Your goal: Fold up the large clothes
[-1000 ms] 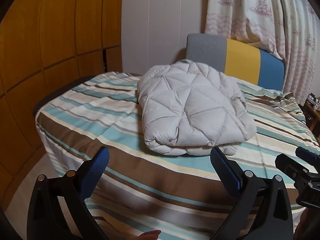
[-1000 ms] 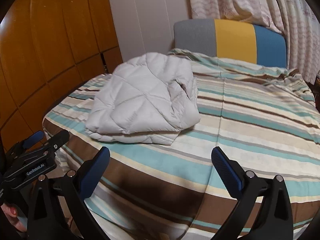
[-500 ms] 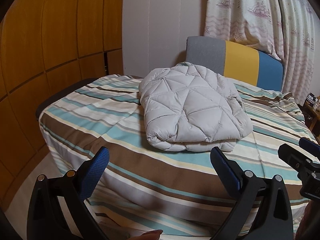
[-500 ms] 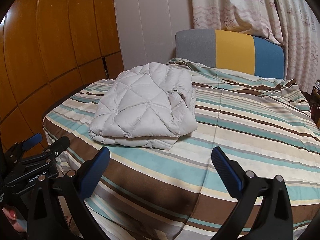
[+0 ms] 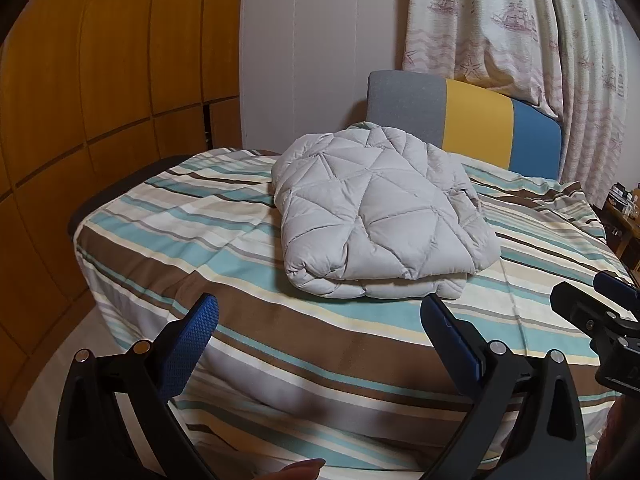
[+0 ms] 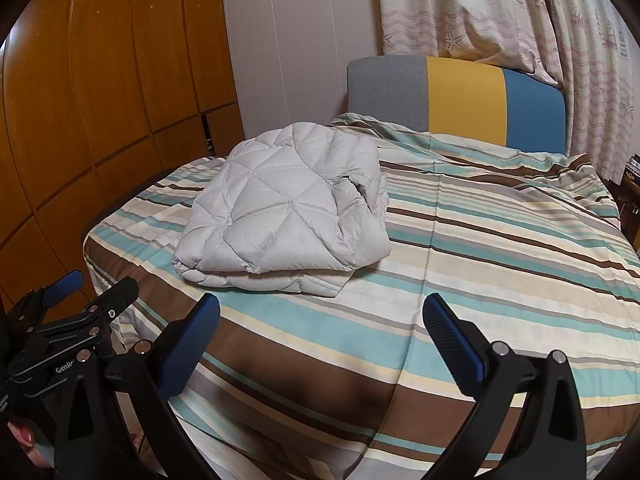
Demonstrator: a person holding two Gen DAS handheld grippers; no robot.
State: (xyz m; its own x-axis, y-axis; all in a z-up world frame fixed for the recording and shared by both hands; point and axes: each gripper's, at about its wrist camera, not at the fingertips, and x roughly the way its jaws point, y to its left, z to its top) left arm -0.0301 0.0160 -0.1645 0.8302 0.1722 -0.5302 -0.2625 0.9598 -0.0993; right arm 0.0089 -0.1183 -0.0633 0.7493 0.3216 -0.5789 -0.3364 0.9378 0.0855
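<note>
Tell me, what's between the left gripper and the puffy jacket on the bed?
Only striped bedspread. In the left wrist view, the open left gripper sits apart from the folded jacket, with nothing else lying between.

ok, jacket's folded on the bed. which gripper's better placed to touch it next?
Left, marginally. The folded jacket sits straight ahead of the left gripper; from the right gripper it lies off to the left. Both are open, empty.

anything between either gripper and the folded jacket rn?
Nothing visible. The left gripper and right gripper are both open and empty, off the near edge of the bed. Only bare striped bedspread lies between them and the grey quilted jacket, which sits folded on the bed, untouched by either.
</note>
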